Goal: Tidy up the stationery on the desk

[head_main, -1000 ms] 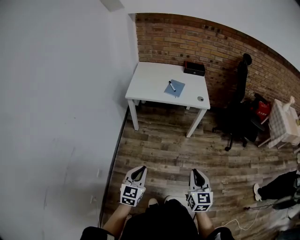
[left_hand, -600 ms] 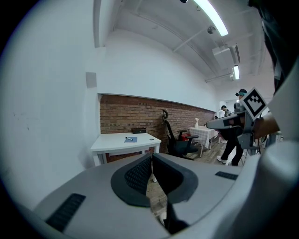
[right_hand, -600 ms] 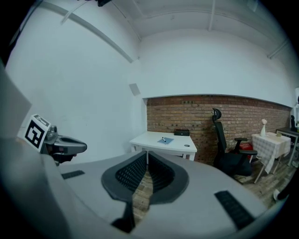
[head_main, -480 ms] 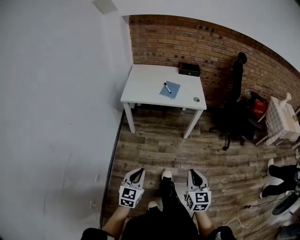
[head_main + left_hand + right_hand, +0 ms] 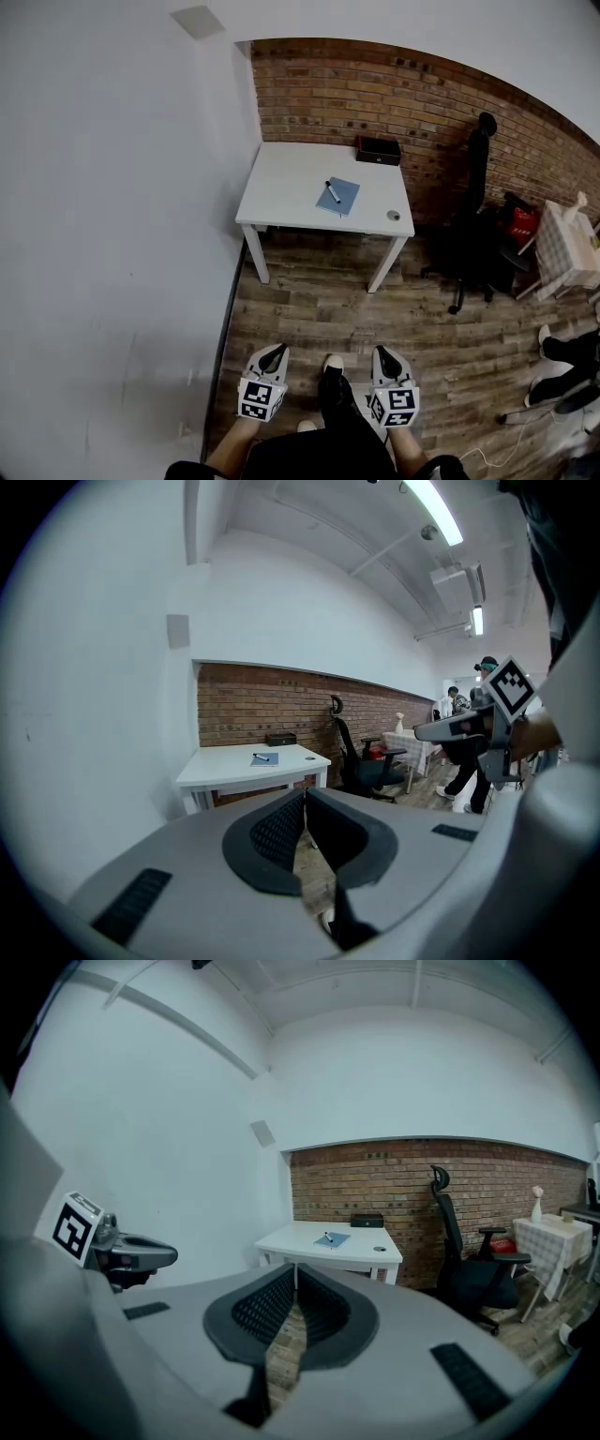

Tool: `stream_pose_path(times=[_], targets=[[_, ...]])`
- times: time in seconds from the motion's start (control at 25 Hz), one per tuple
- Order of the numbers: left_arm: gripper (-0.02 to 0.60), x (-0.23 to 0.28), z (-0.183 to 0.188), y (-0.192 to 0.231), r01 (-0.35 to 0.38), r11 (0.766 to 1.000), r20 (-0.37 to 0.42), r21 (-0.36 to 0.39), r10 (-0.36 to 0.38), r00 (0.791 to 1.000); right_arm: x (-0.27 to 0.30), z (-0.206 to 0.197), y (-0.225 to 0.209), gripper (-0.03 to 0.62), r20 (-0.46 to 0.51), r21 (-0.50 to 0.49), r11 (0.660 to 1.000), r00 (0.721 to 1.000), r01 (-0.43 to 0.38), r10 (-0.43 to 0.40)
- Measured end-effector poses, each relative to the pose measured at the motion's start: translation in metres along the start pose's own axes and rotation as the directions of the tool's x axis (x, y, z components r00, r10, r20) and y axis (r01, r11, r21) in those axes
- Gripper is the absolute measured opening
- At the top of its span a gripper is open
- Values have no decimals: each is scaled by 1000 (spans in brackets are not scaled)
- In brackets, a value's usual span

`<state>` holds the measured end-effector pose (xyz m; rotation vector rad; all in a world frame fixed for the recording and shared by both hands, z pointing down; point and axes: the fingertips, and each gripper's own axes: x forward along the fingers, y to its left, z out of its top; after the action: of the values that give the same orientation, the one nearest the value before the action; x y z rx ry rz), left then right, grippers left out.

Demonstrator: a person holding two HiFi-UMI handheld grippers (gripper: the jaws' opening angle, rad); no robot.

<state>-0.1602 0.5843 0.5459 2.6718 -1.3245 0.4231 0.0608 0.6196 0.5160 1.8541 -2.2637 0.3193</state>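
Left tongs (image 5: 275,350): I have them low in the head view, held out in front of me over the wooden floor (image 5: 375,314). In their own view the two pads meet at the tips, with nothing between them.
Right tongs (image 5: 383,352): they are level with the left pair and a little apart from it. They too are closed tip to tip and hold nothing.
Table (image 5: 281,187): white, well ahead of both tongs, set in the corner where the white wall (image 5: 112,234) meets the brick wall (image 5: 375,94).
Notebook (image 5: 338,197): blue, lying flat near the middle of the table.
Pen (image 5: 332,191): dark with a pale section, resting at a slant on the notebook's left part.
Black box (image 5: 377,150): at the table's back edge by the brick wall, right of centre.
Small round item (image 5: 394,216): near the table's front right corner, apart from the notebook. It is too small for me to say what it is.
Office chair (image 5: 473,244): black, standing to the right of the table by the brick wall.
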Motion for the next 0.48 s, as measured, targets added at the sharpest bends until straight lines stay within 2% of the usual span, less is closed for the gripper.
stream_pose_path(times=[0.2, 0.48], targets=[[18, 47, 19, 32, -8, 1000, -3, 8, 8, 1000, 62, 16, -17, 25, -8, 20, 1000, 1000, -8, 8], [18, 116, 39, 69, -31, 999, -35, -30, 30, 999, 140, 40, -45, 25, -30, 25, 999, 999, -42, 43]])
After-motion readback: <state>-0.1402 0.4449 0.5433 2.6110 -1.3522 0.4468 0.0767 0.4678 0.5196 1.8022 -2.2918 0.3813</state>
